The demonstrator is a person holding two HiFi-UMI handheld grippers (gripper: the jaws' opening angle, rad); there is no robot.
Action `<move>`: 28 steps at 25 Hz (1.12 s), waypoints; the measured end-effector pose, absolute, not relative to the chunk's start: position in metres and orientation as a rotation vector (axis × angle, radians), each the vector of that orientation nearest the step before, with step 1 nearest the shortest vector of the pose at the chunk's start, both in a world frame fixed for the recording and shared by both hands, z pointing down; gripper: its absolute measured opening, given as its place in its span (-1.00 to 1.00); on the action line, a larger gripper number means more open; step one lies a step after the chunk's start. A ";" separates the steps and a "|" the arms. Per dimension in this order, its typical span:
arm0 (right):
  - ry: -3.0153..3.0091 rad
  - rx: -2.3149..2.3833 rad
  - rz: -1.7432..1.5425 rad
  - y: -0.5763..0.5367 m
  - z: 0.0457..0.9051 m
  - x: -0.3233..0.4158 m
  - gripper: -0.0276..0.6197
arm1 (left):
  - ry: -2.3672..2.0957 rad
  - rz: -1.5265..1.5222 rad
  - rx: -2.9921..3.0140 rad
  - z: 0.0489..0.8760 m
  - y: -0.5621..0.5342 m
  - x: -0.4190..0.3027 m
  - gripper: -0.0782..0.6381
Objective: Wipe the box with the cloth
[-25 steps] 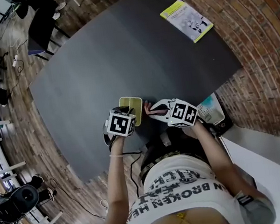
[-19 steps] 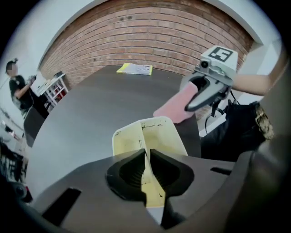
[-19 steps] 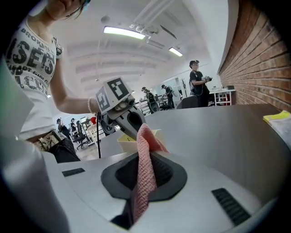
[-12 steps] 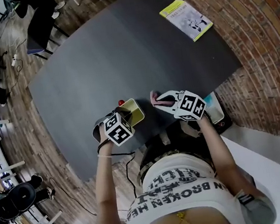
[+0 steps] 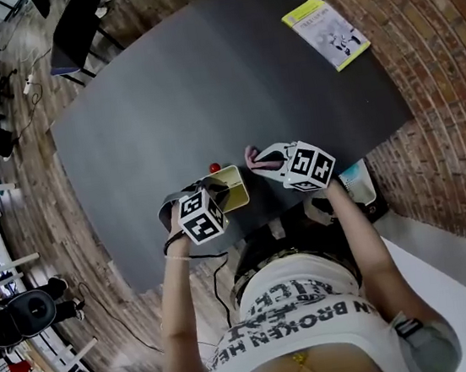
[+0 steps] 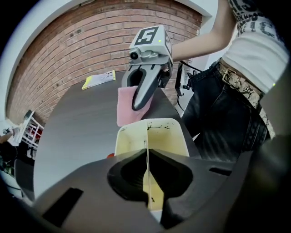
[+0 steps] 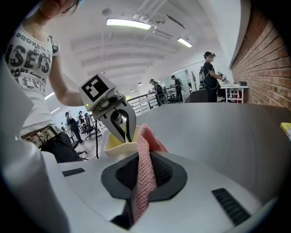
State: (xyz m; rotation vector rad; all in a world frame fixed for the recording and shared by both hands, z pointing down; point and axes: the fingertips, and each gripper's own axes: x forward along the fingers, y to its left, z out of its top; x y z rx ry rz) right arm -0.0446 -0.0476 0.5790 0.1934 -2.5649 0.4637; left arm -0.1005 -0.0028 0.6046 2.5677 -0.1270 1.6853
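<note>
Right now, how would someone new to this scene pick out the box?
On the dark grey table, look at the near edge by the person. The box is open and pale yellow, its wall pinched in the jaws of the left gripper. Unlike the flat yellow booklet at the far corner, it is hollow; the cloth beside it is pink.

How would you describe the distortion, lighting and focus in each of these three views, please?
Head view: strong fisheye bows the edges of the dark table; even light, sharp. Left gripper view: black corner vignette, curved brick wall, yellow box clear. Right gripper view: ceiling light glares, pink cloth in focus.
</note>
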 end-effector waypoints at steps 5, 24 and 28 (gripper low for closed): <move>-2.508 0.093 0.417 -0.060 0.594 -0.058 -0.86 | -0.112 1.680 2.575 0.607 -0.006 -0.099 -0.73; -2.063 -0.707 -0.143 -0.064 0.645 -0.105 -0.86 | -0.029 1.768 2.632 0.606 0.001 -0.102 -0.73; -1.999 -0.772 -0.244 -0.059 0.649 -0.111 -0.86 | -0.049 1.760 2.643 0.601 0.000 -0.106 -0.73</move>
